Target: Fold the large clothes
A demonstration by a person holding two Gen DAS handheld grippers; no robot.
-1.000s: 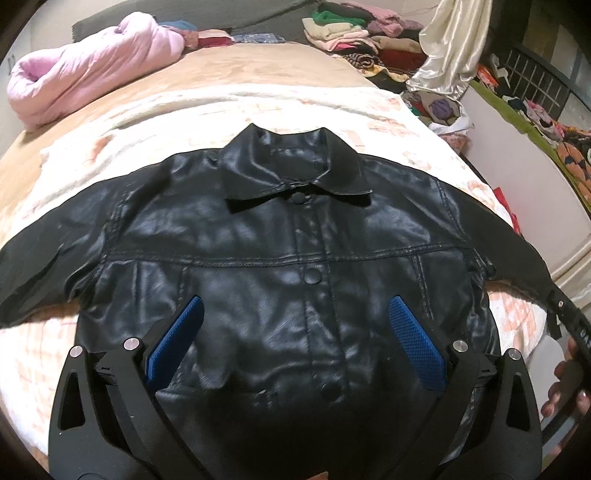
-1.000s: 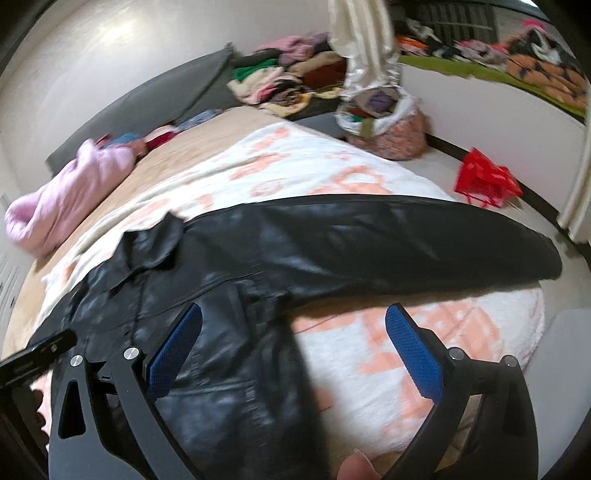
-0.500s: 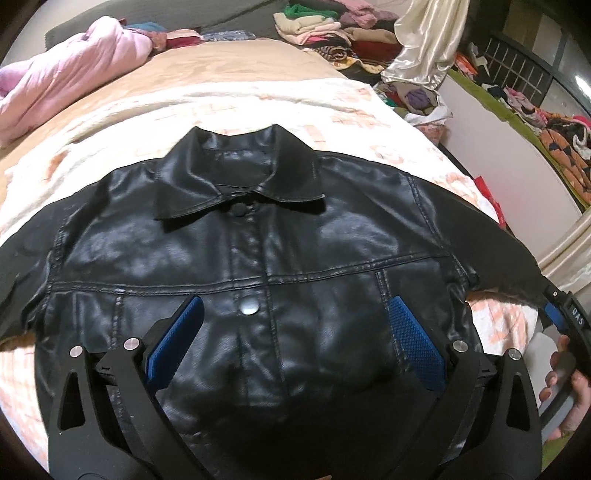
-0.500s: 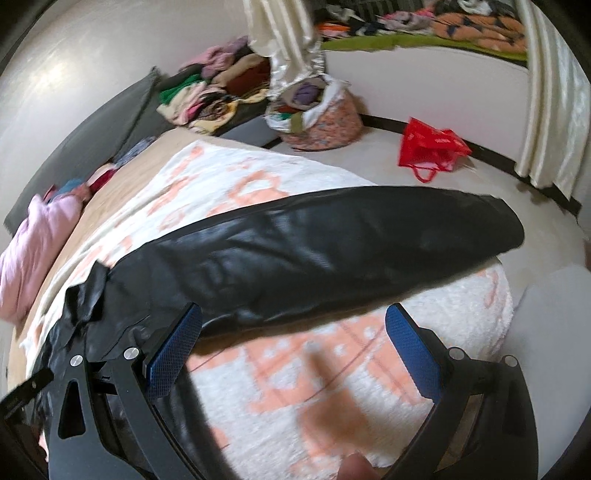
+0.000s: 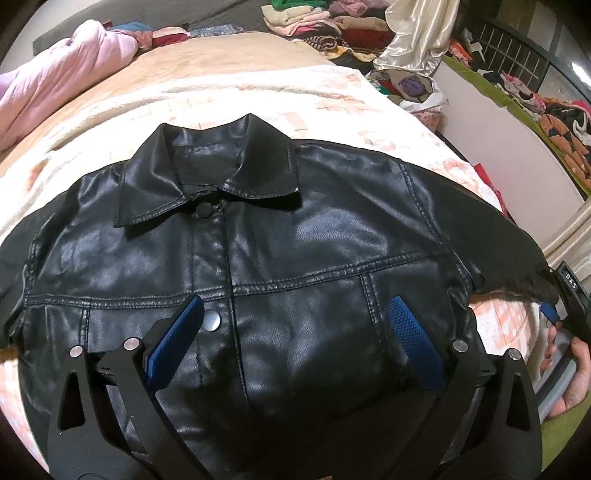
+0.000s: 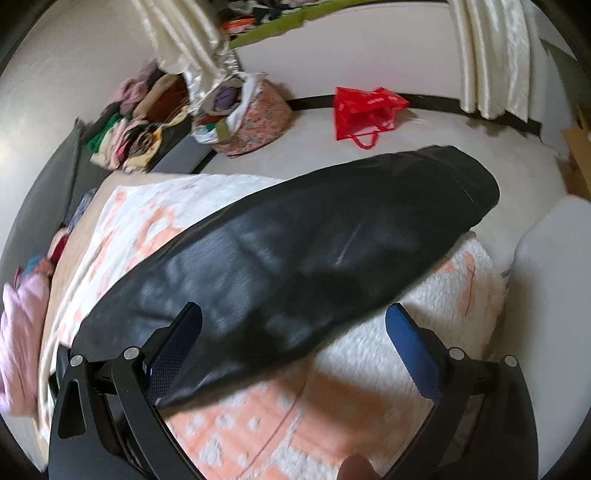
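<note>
A black leather jacket lies flat and buttoned, front up, collar away from me, on a white and orange blanket on the bed. My left gripper is open and empty above the jacket's lower front. My right gripper is open and empty, hovering over the jacket's right sleeve, whose cuff reaches the bed's edge. The right gripper also shows at the right edge of the left wrist view, near the sleeve's end.
A pink quilt lies at the bed's far left. Piles of folded clothes sit beyond the bed. On the floor stand a full fabric basket and a red bag. Curtains hang at the wall.
My right gripper has swung right along the sleeve toward its cuff and come closer to it. My left gripper has shifted slightly over the jacket's front. Both stay open.
</note>
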